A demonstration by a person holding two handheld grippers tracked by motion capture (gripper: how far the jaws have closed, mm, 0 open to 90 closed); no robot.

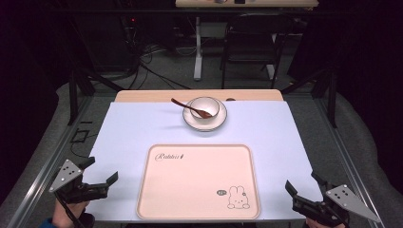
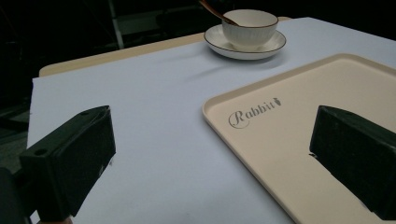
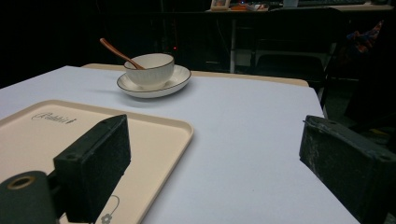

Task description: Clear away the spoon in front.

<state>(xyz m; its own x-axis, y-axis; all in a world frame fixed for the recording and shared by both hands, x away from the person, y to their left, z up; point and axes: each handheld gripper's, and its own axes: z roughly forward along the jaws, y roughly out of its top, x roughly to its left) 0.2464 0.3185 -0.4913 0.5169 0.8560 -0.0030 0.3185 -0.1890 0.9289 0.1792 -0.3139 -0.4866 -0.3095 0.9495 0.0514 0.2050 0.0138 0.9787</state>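
Observation:
A cream tray (image 1: pixel 190 199) with a rabbit drawing and script lettering lies at the near middle of the white table cover. Behind it a white cup (image 1: pixel 204 108) stands on a saucer (image 1: pixel 218 121), with a brown spoon (image 1: pixel 183 105) leaning in the cup, handle to the left. My left gripper (image 1: pixel 100 170) rests open at the table's near left corner, beside the tray. At the near right corner my right gripper (image 1: pixel 301 187) is open too. Nothing sits between either pair of jaws. The tray (image 2: pixel 299 140) (image 3: pixel 154 135) and cup (image 2: pixel 249 27) (image 3: pixel 149 69) lie ahead in both gripper views.
The wooden table edge (image 1: pixel 142 96) shows beyond the white cover. A black chair (image 1: pixel 249 42) and a desk leg (image 1: pixel 197 52) stand on the floor behind. Metal frame rails (image 1: pixel 52 156) run along both sides of the table.

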